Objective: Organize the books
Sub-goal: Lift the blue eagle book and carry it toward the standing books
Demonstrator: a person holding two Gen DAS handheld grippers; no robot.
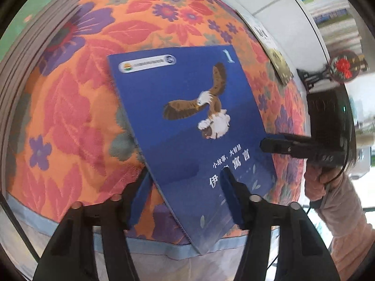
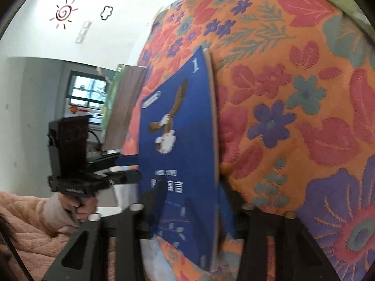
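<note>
A thin blue book [image 1: 187, 117] with an eagle and a "1" on its cover lies on the floral tablecloth [image 1: 70, 117], its near corner past the table's edge. My left gripper [image 1: 186, 173] straddles that corner, one finger beside the spine edge, the other over the cover, jaws wide and open. My right gripper [image 1: 269, 140] reaches in from the right onto the book's long edge. In the right wrist view the book [image 2: 182, 140] runs between the right gripper's [image 2: 192, 192] narrowly spread fingers; no pad visibly presses on it. The left gripper [image 2: 139, 166] shows at the book's far edge.
A tall stack of books [image 1: 18, 58] stands at the left on the cloth [image 2: 293, 117], also seen as the stack [image 2: 121, 105]. Another white book [image 1: 276, 56] lies at the far right. A blue trim [image 1: 152, 245] marks the table's near edge. Sleeved hands [image 1: 316, 182] [image 2: 77, 206] hold the grippers.
</note>
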